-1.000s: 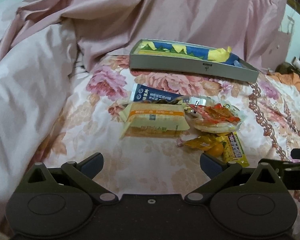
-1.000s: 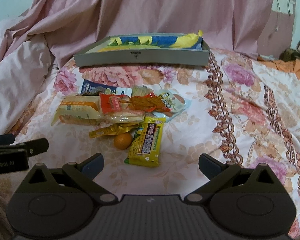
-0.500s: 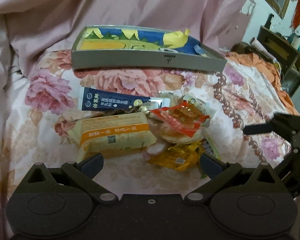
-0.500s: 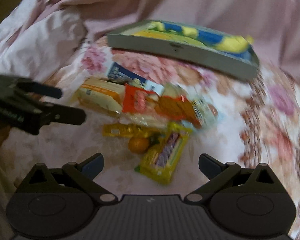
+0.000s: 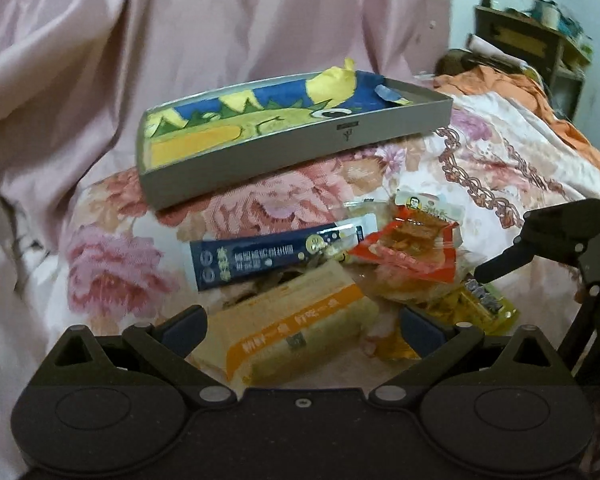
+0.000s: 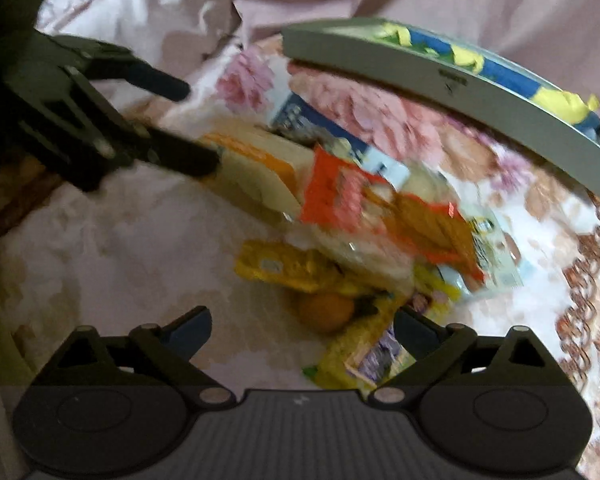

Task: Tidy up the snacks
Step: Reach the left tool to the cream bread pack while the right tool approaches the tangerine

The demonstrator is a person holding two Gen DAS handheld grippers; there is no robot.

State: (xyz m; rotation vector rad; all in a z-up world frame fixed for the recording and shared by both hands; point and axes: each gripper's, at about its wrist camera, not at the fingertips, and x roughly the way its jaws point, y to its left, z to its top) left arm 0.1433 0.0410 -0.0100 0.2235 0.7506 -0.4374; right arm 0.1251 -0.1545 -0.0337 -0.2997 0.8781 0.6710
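A pile of snacks lies on the floral bedsheet in front of a grey tray (image 5: pixel 284 152) (image 6: pixel 420 76) lined with a blue and yellow picture. My left gripper (image 5: pixel 304 328) (image 6: pixel 180 124) is open, its fingers on either side of a cream and orange bread pack (image 5: pixel 292 332) (image 6: pixel 256 164), pads not pressing. My right gripper (image 6: pixel 302 328) hangs over a small orange fruit (image 6: pixel 326 312) and a yellow bar pack (image 6: pixel 364 356). Its jaws are closing, still wide and gripping nothing. A dark blue sachet (image 5: pixel 260 260) and a red packet (image 5: pixel 412 248) lie behind.
A pink quilt (image 5: pixel 220 32) is heaped behind and left of the tray. An orange cloth (image 5: pixel 500 84) and a wooden shelf (image 5: pixel 532 36) sit at the far right. The right gripper's fingers (image 5: pixel 500 262) reach in over a yellow wrapper (image 5: pixel 480 308).
Both grippers have moved in on the snack pile and rolled. The bread pack now sits between the left fingers. The right gripper has come down over the orange fruit and bar pack.
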